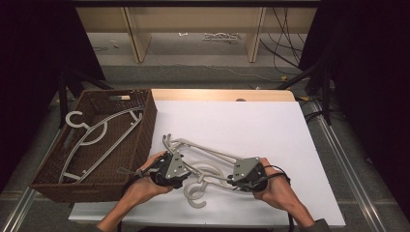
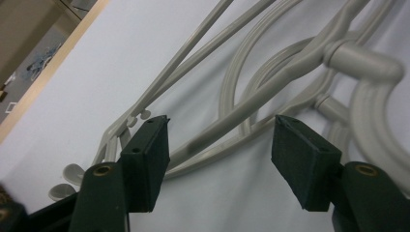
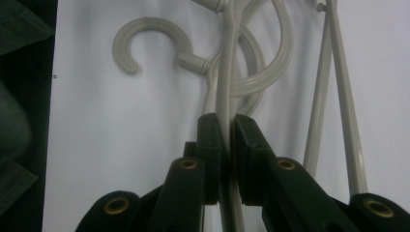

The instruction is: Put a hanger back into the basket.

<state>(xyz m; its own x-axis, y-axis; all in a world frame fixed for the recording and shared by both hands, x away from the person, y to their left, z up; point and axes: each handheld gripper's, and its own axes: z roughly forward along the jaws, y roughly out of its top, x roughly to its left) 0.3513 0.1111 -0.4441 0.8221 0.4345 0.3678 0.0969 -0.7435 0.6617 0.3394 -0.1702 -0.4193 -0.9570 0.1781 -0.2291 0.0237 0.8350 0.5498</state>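
Two or three pale grey plastic hangers (image 1: 209,155) lie tangled on the white tabletop (image 1: 241,121). My left gripper (image 1: 184,167) is at their left part. Its jaws stand apart in the left gripper view (image 2: 222,140), with a hanger arm (image 2: 251,104) running between them and touching neither pad. My right gripper (image 1: 231,179) is at the right part of the pile, shut on a thin hanger bar (image 3: 227,58) that runs straight up from its jaws (image 3: 227,121). A hook (image 3: 145,29) curls at upper left there, and another hook (image 1: 196,195) lies near the front edge.
A brown wicker basket (image 1: 147,130) stands at the table's left with one more grey hanger (image 1: 96,135) inside it. Beyond the table are wooden shelf legs (image 1: 135,38) and loose cables (image 1: 283,48) on the floor. Black stands flank both sides.
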